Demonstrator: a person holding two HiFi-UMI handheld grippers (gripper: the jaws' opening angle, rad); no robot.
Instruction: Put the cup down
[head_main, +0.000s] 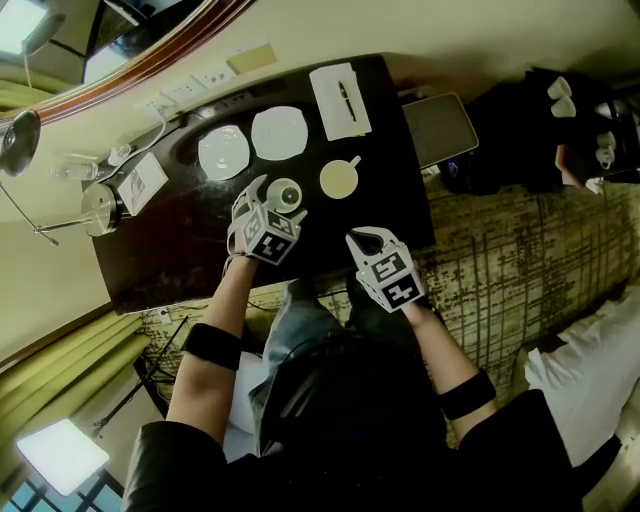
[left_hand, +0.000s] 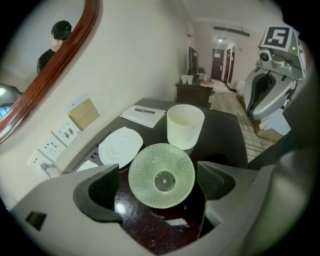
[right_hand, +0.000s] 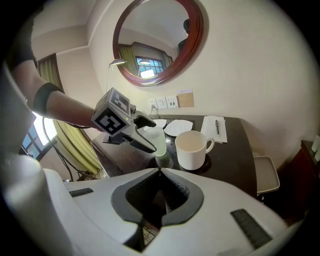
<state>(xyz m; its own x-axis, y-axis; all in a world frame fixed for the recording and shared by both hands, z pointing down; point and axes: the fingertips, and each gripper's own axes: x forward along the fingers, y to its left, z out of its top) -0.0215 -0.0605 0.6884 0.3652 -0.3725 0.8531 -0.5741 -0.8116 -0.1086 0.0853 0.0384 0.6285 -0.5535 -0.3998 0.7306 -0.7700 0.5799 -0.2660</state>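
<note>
1. Left gripper: jaws apart, pads clear of the textured glass cup, which stands upright between them on the dark table
2. White mug: just beside the cup, at 1 o'clock in the left gripper view
3. Right gripper: jaws together, holding nothing

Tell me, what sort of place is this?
Most likely a hotel room: a dark writing desk carries a notepad with a pen and white saucers, a round wood-framed mirror hangs above it, and patterned carpet covers the floor.
</note>
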